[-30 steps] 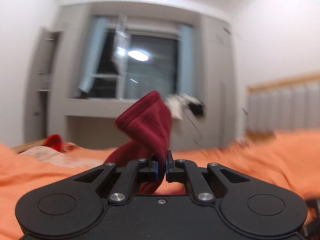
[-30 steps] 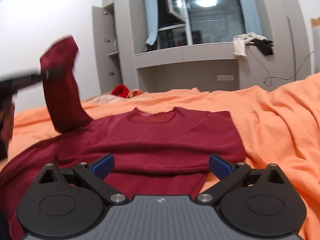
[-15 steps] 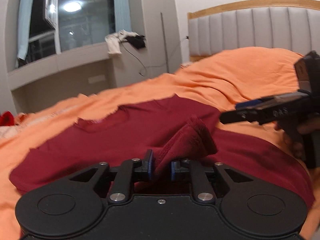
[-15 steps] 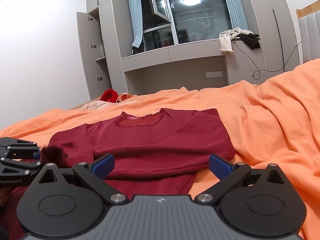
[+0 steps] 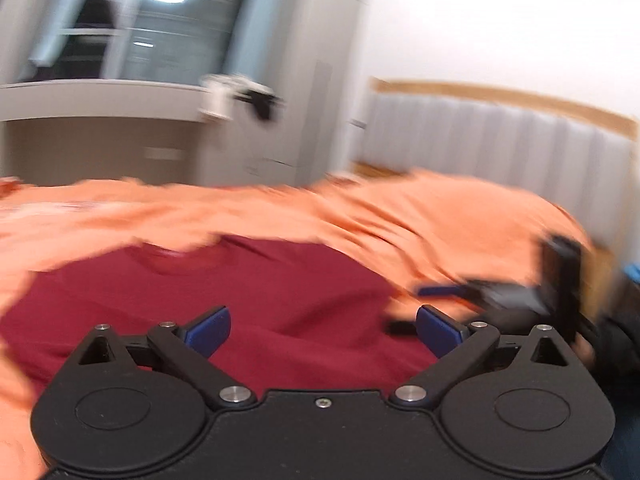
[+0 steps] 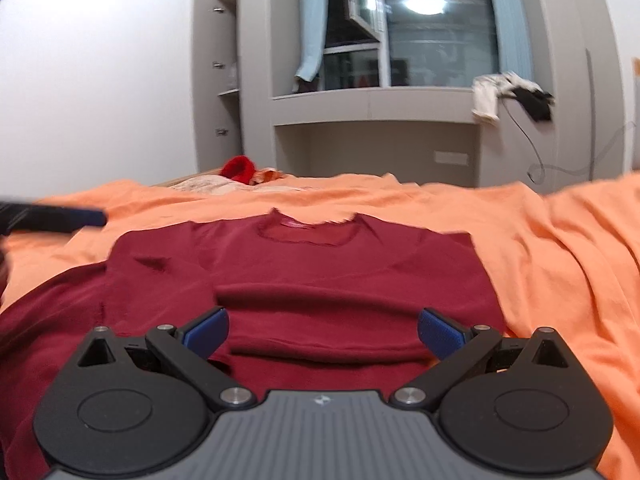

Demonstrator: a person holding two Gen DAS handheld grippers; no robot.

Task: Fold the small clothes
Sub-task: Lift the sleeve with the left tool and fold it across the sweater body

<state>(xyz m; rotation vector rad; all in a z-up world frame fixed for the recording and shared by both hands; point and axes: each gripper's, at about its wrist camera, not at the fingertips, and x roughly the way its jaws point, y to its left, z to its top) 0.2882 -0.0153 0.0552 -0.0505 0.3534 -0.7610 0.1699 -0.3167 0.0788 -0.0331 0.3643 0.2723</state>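
Left gripper [image 5: 323,326] nearest, low over shirt [image 6: 304,276], jaws opening, nothing between pads. Right gripper [image 6: 323,326] jaws spread wide, empty, above shirt's near fold. Dark red shirt flat on orange bedspread [image 6: 560,240], collar away from camera, sleeves folded in across body. Farther: red cloth [image 6: 239,167] at bed's far edge. Beyond: grey cabinet, window [image 6: 440,28], white and black clothes [image 6: 508,96] on ledge.

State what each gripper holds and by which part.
Nothing. The left gripper is opening, nothing between its jaws; the right gripper is open above the sweater.
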